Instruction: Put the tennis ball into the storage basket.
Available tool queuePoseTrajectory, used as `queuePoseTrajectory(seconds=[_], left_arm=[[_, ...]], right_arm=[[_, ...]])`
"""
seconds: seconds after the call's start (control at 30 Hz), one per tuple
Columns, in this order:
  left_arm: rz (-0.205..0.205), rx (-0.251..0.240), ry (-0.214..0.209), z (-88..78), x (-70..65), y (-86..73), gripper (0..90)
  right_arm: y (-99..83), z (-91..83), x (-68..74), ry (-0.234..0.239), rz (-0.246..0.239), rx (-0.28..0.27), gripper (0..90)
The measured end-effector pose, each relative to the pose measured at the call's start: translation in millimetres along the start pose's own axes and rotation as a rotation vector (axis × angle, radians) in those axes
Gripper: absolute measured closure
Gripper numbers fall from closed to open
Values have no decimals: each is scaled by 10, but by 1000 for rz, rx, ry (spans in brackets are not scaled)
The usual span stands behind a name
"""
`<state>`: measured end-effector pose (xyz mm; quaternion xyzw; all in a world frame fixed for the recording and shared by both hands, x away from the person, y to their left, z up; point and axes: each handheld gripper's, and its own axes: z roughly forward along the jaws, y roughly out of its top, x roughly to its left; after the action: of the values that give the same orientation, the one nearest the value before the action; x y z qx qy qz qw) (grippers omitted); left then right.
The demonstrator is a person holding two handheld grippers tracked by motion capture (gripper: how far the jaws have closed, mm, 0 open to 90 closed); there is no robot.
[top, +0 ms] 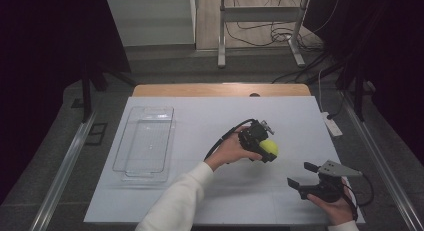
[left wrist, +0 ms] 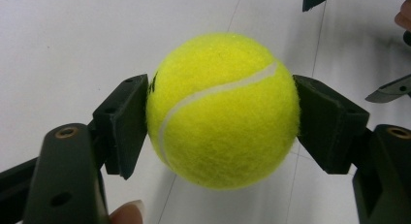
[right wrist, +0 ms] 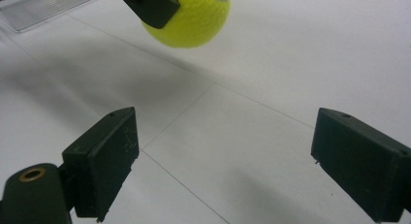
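Tennis ball (left wrist: 223, 110): fuzzy yellow-green, with a curved white seam.

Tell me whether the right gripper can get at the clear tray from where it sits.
Probably not without a long move: the right gripper sits open at the table's near right, the clear tray lies far left, and the left gripper holding the tennis ball is between them.

We read no text anywhere; the tennis ball (left wrist: 223, 110) bears a dark mark half hidden beside one pad, illegible.
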<state>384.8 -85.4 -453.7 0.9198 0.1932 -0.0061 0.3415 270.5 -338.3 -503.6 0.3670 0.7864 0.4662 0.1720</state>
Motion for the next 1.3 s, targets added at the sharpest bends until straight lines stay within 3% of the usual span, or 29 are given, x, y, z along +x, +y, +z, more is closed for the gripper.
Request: queuePoseTrajectory(seconds=[1.3], left_arm=[[10, -86, 50, -259, -33, -45, 266]], right_arm=[[13, 12, 17, 4, 1, -2, 98]])
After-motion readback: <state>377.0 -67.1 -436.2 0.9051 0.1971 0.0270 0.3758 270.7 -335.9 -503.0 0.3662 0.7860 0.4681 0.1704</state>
